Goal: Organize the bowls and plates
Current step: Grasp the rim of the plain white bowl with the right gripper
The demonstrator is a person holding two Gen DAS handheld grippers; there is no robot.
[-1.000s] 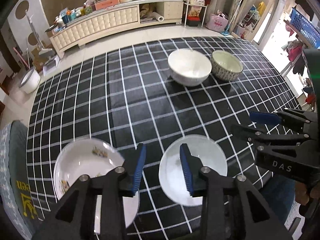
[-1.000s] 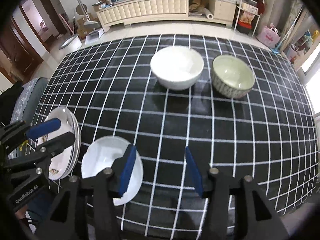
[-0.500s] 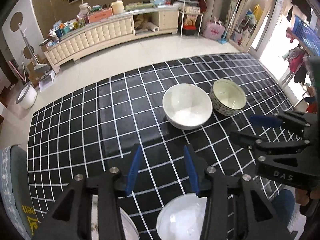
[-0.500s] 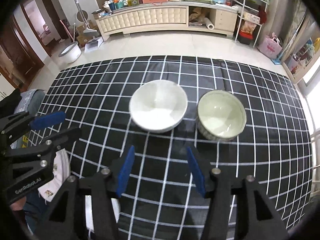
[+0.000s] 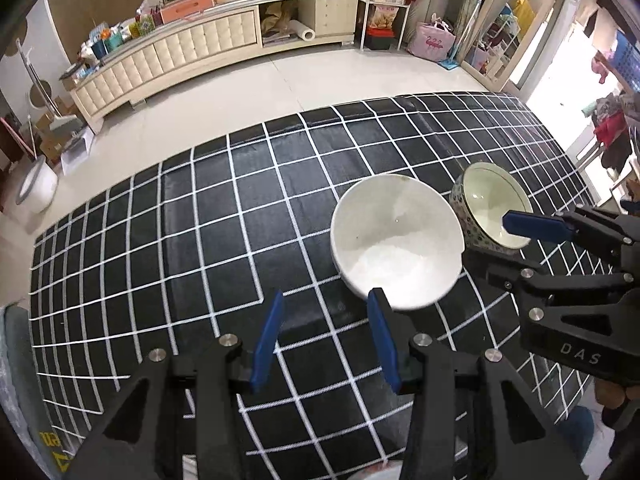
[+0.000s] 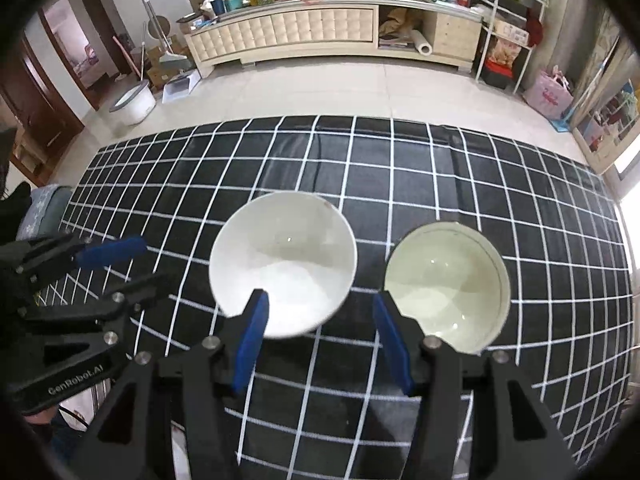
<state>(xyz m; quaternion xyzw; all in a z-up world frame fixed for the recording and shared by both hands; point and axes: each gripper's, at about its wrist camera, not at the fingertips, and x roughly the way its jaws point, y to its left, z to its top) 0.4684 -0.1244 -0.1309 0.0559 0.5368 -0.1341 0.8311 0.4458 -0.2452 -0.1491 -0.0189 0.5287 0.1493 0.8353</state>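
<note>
A plain white bowl (image 5: pixel 396 240) (image 6: pixel 284 260) stands on the black checked tablecloth (image 5: pixel 224 216) (image 6: pixel 420 168). Right beside it is a bowl with a patterned outside and pale green inside (image 5: pixel 494 204) (image 6: pixel 446 284). My left gripper (image 5: pixel 326 320) is open and empty, just short of the white bowl's near left rim. My right gripper (image 6: pixel 318 322) is open and empty too, over the gap between the two bowls. Each gripper shows at the edge of the other's view. White plate rims peek out at the bottom edge (image 5: pixel 376 474).
The table's far edge (image 6: pixel 360 118) drops to a tiled floor. Beyond it stand a long cream cabinet (image 6: pixel 304 36) loaded with clutter, a white shelf rack (image 6: pixel 508 28) and a white bucket (image 6: pixel 132 104). A grey cushioned seat (image 6: pixel 48 200) sits at the table's left.
Both grippers have moved forward across the table, away from the plates at the near edge and up to the two bowls. The plates have slid almost out of view. Jaws look unchanged.
</note>
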